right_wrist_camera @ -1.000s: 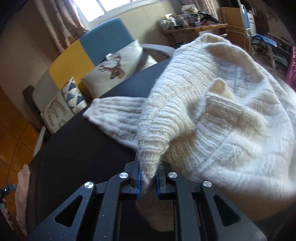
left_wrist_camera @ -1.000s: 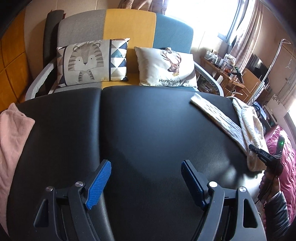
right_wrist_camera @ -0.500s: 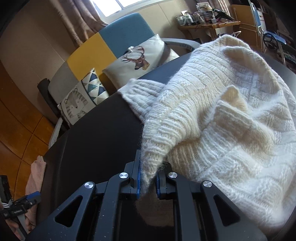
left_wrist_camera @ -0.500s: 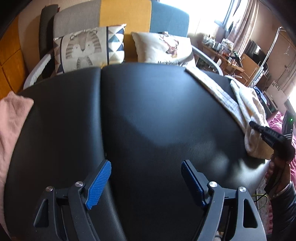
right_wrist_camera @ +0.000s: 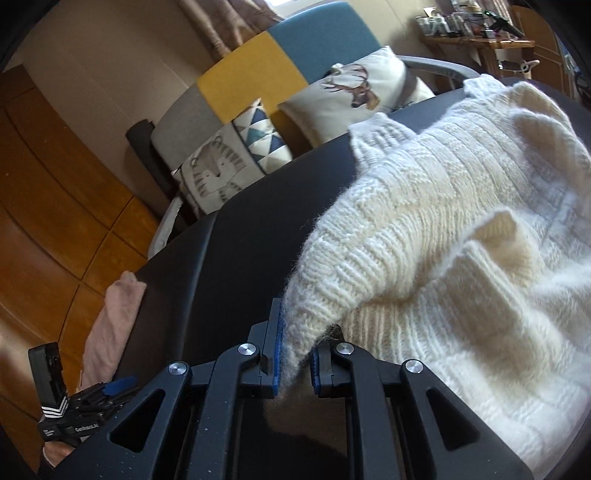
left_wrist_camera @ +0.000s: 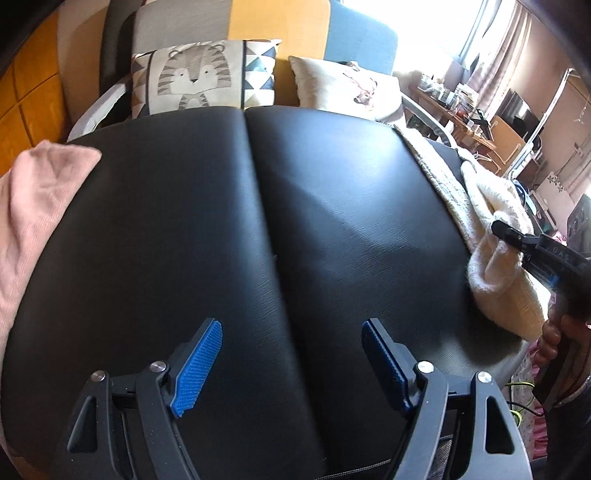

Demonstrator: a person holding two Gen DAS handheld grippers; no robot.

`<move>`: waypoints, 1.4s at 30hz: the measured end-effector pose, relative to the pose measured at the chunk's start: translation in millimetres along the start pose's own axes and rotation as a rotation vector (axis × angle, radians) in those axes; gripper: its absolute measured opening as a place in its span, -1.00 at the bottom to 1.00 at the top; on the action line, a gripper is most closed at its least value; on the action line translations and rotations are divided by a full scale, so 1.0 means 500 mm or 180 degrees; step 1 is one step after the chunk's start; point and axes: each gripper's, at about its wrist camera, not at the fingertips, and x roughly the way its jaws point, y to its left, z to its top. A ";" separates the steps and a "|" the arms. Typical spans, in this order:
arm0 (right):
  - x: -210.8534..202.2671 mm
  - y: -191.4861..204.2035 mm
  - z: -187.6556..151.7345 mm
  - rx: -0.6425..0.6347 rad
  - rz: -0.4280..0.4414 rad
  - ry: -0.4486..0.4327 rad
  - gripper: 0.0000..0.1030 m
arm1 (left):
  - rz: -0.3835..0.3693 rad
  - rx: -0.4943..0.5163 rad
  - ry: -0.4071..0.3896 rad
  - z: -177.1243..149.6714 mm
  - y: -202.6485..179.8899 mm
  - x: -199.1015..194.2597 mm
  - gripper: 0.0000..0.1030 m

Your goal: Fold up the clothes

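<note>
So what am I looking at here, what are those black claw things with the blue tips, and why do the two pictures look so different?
They are hand-held grippers, one in each of a person's hands, each carrying a wide-angle camera that looks along its two fingers. One picture comes from the left gripper: its blue-padded jaws stand wide apart, empty, above a black padded table. The other comes from the right gripper, whose jaws are pinched shut on a fold of a cream knitted sweater lying at that side of the table. A pink garment lies at the opposite edge. Behind the table is a sofa with two cushions.
</note>
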 end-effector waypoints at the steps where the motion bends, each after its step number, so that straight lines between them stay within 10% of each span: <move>1: 0.004 0.017 -0.007 -0.0035 0.0022 0.0032 -0.76 | -0.0008 -0.0025 -0.0003 -0.008 0.009 -0.001 0.56; 19: 0.090 0.307 -0.071 -0.0638 0.0832 0.0390 -0.70 | -0.0427 -0.0041 -0.0496 -0.062 0.106 -0.079 0.55; 27: 0.138 0.354 -0.126 -0.1138 0.0728 0.0687 0.10 | -0.0357 -0.0166 -0.0492 -0.089 0.124 -0.094 0.56; 33: 0.012 0.240 -0.135 -0.1534 0.0097 0.0197 0.10 | -0.0321 -0.0188 -0.0374 -0.097 0.108 -0.072 0.55; 42: -0.151 -0.062 -0.011 -0.0308 -0.0667 -0.0311 0.10 | -0.0355 -0.0149 -0.0185 -0.103 0.062 -0.033 0.55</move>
